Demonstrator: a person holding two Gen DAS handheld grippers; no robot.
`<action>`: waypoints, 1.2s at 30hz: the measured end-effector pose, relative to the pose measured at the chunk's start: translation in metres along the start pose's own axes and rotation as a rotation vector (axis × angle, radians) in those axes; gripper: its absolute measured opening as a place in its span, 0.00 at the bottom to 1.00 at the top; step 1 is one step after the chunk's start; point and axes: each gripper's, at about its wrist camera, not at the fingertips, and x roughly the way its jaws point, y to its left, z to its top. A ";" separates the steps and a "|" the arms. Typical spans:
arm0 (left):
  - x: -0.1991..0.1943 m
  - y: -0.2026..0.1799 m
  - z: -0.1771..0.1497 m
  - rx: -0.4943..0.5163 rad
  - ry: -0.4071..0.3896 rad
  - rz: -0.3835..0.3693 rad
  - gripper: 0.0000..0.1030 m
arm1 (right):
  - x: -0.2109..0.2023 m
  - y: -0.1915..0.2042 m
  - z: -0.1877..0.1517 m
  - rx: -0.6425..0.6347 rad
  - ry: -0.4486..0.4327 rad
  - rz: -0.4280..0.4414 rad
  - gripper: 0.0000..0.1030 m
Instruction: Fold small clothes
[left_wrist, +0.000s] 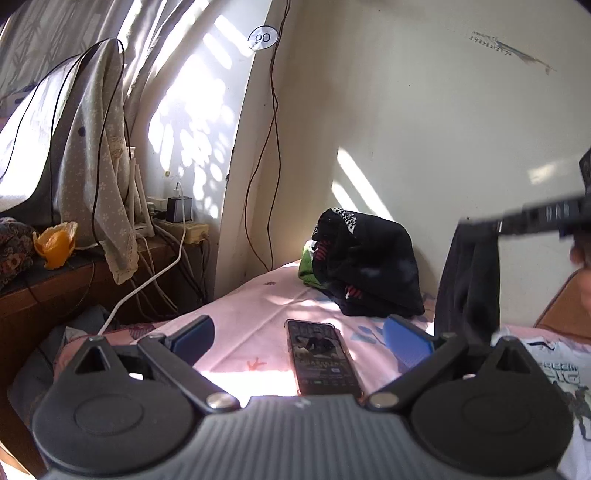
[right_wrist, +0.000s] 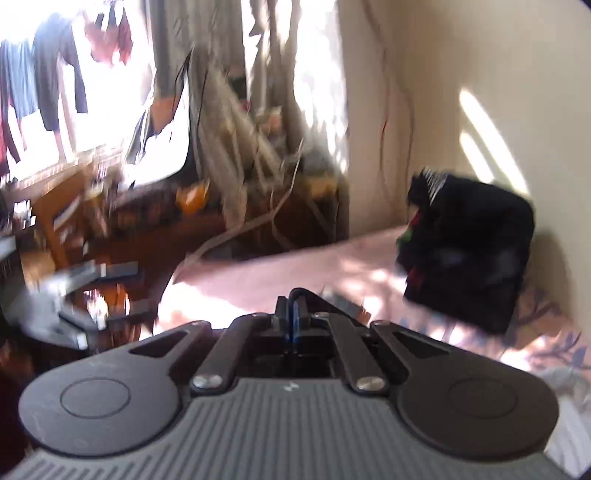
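A: Left hand-held gripper?
B: Spread wide, empty, over phone on pink bed.
A: Right hand-held gripper?
B: Pinching limp dark garment (hanging). Black clothes pile by wall.

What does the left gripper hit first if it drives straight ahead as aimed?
Probably the black smartphone lying flat on the pink printed bedsheet, directly between the open left gripper tongs. If it passes above the phone, next is the pile of folded black clothes by the wall. Depth is unclear.
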 end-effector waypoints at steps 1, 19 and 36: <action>0.003 -0.002 0.001 -0.008 0.003 -0.012 0.98 | -0.020 -0.017 0.020 0.027 -0.062 -0.022 0.05; 0.199 -0.228 0.009 0.155 0.248 -0.467 0.98 | -0.294 -0.264 -0.166 0.642 -0.230 -0.486 0.05; 0.308 -0.329 -0.065 0.281 0.489 -0.360 0.20 | -0.307 -0.243 -0.279 0.587 -0.131 -0.660 0.59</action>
